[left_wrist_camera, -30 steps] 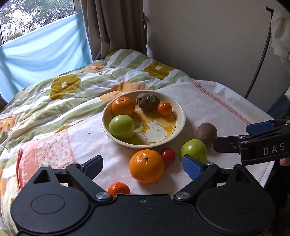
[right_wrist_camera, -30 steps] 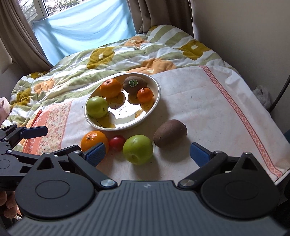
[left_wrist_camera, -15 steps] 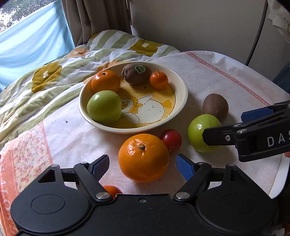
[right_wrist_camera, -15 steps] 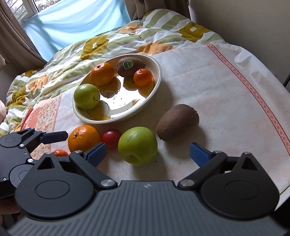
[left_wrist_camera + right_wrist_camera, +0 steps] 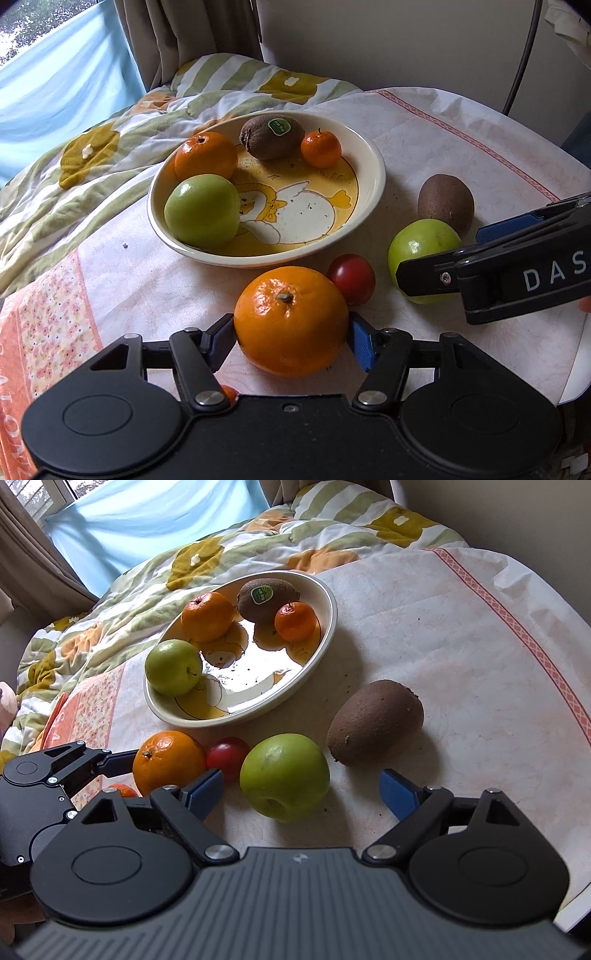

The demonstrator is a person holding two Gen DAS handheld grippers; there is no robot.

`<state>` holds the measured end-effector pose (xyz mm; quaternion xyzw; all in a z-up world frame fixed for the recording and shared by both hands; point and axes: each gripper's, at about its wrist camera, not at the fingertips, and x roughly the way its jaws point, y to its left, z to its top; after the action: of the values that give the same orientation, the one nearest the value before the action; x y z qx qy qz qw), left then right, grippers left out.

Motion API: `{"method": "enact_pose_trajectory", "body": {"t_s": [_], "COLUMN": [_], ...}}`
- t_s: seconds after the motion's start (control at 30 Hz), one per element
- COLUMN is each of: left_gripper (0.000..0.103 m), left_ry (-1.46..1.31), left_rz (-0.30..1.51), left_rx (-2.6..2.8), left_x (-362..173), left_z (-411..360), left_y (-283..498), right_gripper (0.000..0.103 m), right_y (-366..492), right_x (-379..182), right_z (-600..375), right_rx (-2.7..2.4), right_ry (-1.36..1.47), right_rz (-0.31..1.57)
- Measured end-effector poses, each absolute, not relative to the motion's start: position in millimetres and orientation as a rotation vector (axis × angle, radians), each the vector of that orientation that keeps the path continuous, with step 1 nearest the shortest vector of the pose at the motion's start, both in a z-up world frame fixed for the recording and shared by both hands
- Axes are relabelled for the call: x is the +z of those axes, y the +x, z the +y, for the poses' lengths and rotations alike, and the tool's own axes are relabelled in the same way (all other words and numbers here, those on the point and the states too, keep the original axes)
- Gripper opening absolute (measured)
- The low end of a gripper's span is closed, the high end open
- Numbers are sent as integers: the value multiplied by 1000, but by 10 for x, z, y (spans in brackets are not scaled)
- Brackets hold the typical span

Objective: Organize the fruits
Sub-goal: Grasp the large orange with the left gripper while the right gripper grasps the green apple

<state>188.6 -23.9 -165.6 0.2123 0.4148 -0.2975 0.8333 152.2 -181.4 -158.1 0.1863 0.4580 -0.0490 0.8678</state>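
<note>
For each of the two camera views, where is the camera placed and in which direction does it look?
Left wrist view: on the left gripper, looking down and forward at the large orange between its blue pads, which have just been closing; the right gripper's black finger enters from the right.
Right wrist view: on the right gripper, looking down at the loose green apple between its open jaws; the left gripper shows at left.
Both share the cream duck-printed bowl and the loose brown kiwi.
</note>
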Motion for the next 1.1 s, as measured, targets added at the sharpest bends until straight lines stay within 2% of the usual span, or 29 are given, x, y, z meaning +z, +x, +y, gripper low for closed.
{"method": "enact_pose_trajectory", "body": {"t_s": [0.27,0.4,0.67,0.77,1.1], "left_gripper": [68,68,68,68,68], "left_ry": [429,417,401,401,379], "left_rz": [884,887,877,874,852], "left_rx": [-593,-580,-559,-556,-536], "left_x": [-1647,-1637,-1573,-1549,-1395], "left_z": [-206,-191,-159,-162,-122], "left_y": [1809,1770,1696,1670,1552], "right_gripper": [94,86,79,70,70], "right_y": [1554,1575,1615,1612,1539], "right_x": [-1616,-1630,-1666,-1679,-1590], "right_z": [-1802,-1785,-1758,-1756,-1742], "right_rx": [-94,-81,-69,-58,-43], "right_ry": [392,393,399,407,393], "right_rz": [969,972,970,966,953]}}
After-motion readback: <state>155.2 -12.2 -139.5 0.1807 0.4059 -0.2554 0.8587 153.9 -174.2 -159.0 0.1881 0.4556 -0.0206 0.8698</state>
